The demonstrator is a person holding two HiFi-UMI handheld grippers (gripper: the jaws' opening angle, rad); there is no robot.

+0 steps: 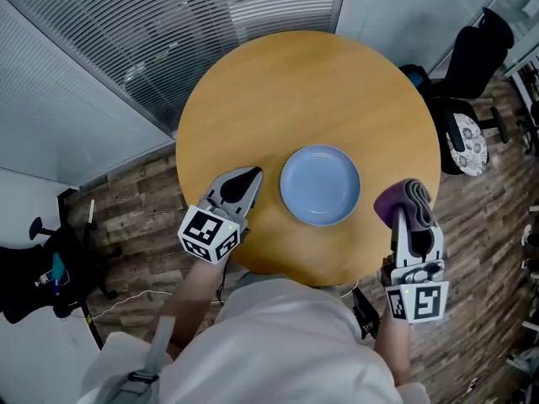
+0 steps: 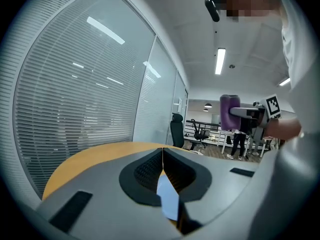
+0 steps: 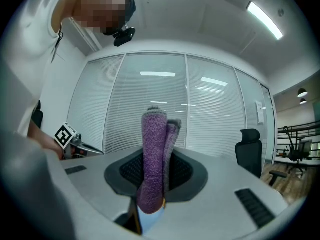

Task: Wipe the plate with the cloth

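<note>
Head view: a blue plate (image 1: 320,184) lies on the round table (image 1: 253,91), toward its 6 o'clock edge. The left gripper (image 1: 250,175) is at the plate's 9 o'clock, the right gripper (image 1: 409,202) at 3, and a black chair (image 1: 472,57) stands beyond at 2. Left gripper view: the fingers are pressed together, holding nothing. Right gripper view: the fingers are clamped on the purple cloth (image 3: 152,149).

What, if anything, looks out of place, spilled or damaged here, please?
Nothing stands out: the blue plate sits flat and empty on the round table; the right gripper holds the folded purple cloth.
</note>
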